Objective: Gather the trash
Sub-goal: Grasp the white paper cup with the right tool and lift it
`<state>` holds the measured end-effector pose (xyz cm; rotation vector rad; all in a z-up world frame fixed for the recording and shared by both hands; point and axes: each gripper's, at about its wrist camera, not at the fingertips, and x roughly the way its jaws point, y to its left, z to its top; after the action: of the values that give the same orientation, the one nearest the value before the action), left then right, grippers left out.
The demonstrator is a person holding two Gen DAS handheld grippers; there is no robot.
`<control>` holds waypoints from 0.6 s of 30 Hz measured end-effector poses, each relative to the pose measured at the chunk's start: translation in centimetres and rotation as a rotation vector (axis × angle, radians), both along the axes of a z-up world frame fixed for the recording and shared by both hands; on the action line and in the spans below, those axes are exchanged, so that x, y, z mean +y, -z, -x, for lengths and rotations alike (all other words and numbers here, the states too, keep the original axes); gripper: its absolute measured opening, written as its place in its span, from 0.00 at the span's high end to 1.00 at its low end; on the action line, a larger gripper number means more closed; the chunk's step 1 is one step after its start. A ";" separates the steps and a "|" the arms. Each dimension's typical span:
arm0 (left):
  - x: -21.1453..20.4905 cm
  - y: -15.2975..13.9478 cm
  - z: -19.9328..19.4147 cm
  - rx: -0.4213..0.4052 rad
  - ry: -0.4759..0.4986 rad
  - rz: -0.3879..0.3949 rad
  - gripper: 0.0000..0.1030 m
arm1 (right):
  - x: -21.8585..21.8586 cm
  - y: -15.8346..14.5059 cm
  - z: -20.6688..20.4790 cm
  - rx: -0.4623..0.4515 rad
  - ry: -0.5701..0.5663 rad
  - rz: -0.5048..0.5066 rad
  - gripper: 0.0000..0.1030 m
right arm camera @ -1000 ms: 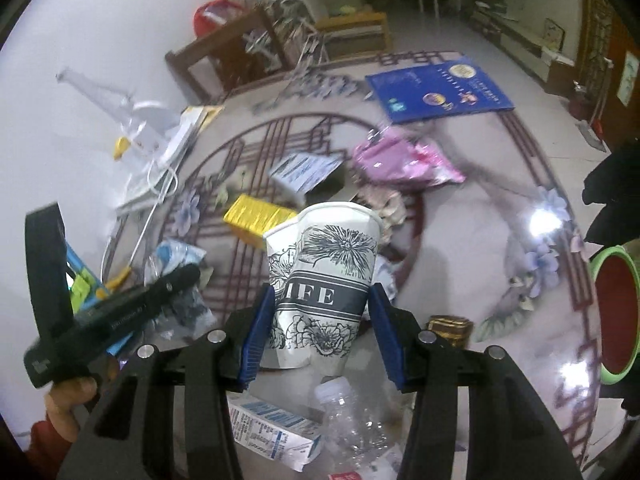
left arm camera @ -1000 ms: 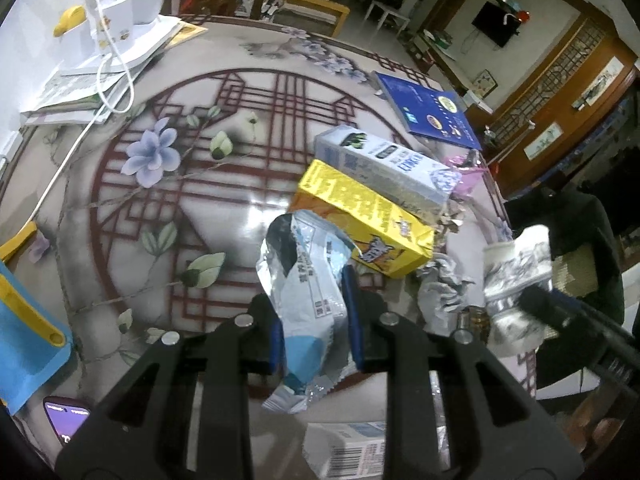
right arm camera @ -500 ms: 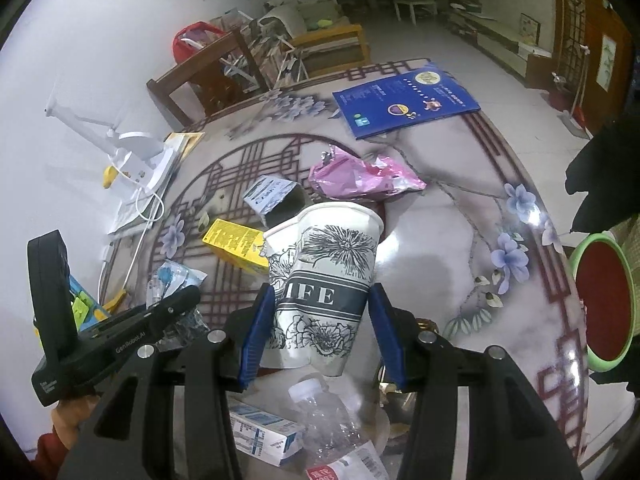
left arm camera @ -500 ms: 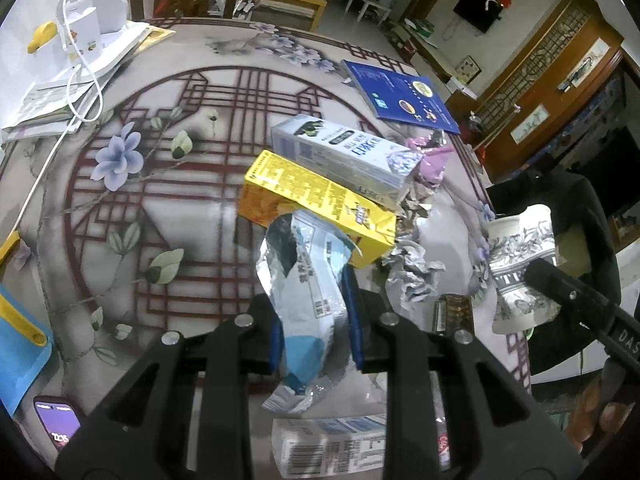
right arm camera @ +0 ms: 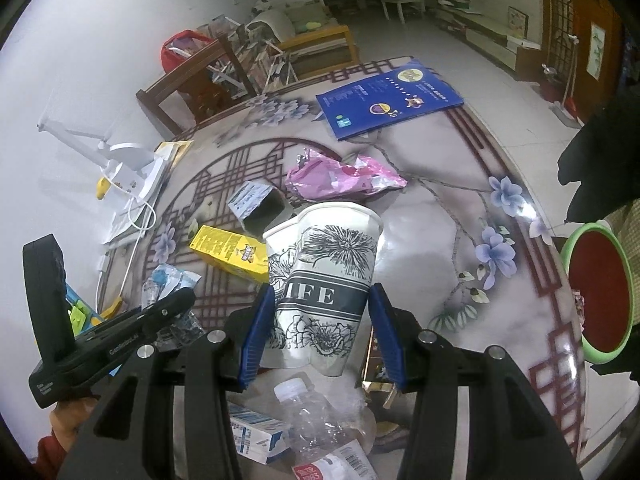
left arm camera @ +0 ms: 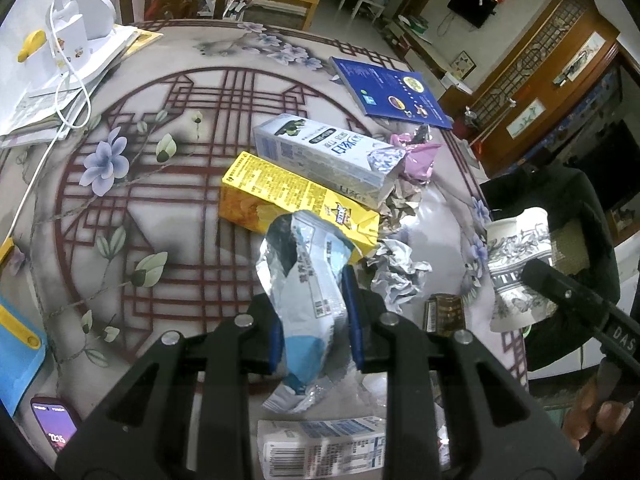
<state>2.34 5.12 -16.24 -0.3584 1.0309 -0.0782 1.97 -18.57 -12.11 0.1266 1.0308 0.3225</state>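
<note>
Both claws loaded, same grips as a second ago. Left claw (left arm camera: pixel 312 320) pinching crumpled silver-blue foil snack bag (left arm camera: pixel 304 280), lifted off counter (left arm camera: pixel 188 216). Right claw (right arm camera: pixel 320 328) pinching printed black-and-white paper cup (right arm camera: pixel 324 280), rim dented, upright. Change: right view has swung, green-rimmed red bin (right arm camera: pixel 596 288) now larger at right edge; cup shifts rightward in left view. I judge carry-to-bin underway. Yellow carton (left arm camera: pixel 296 200), white-blue carton (left arm camera: pixel 324 156), pink wrapper (right arm camera: pixel 340 176), clear plastic bottle (right arm camera: pixel 316 420) remain on counter.
</note>
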 end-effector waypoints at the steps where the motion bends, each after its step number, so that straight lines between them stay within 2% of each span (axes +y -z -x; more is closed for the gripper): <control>1: 0.0 0.0 0.0 -0.001 0.000 0.000 0.76 | 0.0 0.0 0.0 0.001 0.001 0.001 0.54; 18: -0.2 0.2 -0.1 -0.001 -0.001 0.003 0.76 | -0.2 0.0 0.0 0.002 0.002 0.001 0.54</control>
<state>2.39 4.91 -16.39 -0.3612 1.0293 -0.0789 2.01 -18.72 -12.11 0.1271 1.0329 0.3206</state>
